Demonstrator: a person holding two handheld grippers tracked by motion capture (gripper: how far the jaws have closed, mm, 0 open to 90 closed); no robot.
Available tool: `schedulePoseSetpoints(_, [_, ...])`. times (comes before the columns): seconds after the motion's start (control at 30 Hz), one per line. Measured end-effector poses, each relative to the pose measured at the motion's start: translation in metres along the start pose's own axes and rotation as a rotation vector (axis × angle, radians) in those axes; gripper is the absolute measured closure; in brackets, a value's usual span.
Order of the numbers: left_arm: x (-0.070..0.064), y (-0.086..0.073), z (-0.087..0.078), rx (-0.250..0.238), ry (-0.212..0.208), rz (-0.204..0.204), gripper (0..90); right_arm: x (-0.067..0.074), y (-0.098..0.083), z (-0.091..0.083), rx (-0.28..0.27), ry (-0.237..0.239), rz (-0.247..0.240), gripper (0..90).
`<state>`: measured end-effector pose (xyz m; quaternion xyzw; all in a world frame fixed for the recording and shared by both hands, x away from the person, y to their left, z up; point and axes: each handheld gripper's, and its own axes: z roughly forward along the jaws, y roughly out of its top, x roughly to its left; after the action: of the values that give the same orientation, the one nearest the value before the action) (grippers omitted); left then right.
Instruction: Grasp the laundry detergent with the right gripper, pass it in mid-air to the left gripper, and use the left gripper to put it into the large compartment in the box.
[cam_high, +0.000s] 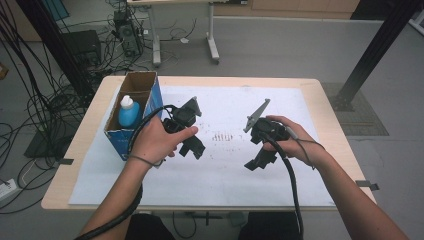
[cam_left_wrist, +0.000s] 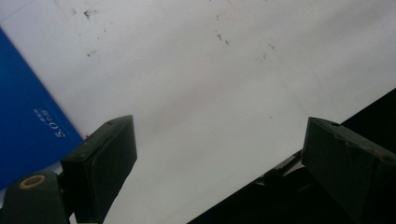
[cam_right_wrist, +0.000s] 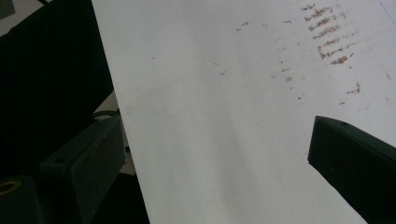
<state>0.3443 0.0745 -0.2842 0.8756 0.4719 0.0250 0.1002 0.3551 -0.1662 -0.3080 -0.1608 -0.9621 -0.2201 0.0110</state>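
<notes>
— What's nearest the grippers, from where you stand?

— The cardboard box (cam_high: 144, 90), just beside the left hand-held gripper (cam_high: 192, 147); it is tall and open-topped, raw brown card inside and glossy blue print outside, standing at the counter's far left corner on the edge of the white sheet (cam_high: 300, 165); a blue bottle (cam_high: 128, 112) with a white cap stands upright in it, rounded and smooth.

— And the grippers themselves?

— Both are matt black and blocky, held low over the sheet and gripping nothing; in the left gripper view the jaws stand wide apart with bare paper between them, a slab of the box's blue side (cam_left_wrist: 28, 126) at the left edge; the right hand-held gripper (cam_high: 260, 162) is spread just as wide in its own view, again with plain sheet between the flat rectangular pads; a grey three-cornered plate (cam_high: 256, 115) juts up from its top, and a thick black cable (cam_high: 292, 185) trails back along the forearm.

— The surface?

— The white sheet is paper-like and smooth, covering most of the pale wooden counter (cam_high: 90, 125); between the two grippers there is a patch of short rusty-brown streaks (cam_high: 222, 136), rough-edged, lying in rows; finer specks are scattered around it.

— The two hands, how far apart?

— Well apart; the left hand (cam_high: 155, 142) is near the box, the right hand (cam_high: 295, 142) toward the sheet's right half.
</notes>
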Motion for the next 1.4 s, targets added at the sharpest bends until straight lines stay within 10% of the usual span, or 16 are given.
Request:
schedulePoseSetpoints(0.7, [-0.005, -0.009, 0.080, 0.054, -0.021, -0.028, 11.4, 0.001, -0.001, -0.003, 0.004, -0.019, 0.048, 4.0])
schedulePoseSetpoints(1.4, [-0.012, -0.004, 0.092, 0.060, -0.040, -0.014, 11.6, -0.004, -0.006, 0.000, 0.009, -0.018, 0.070, 4.1])
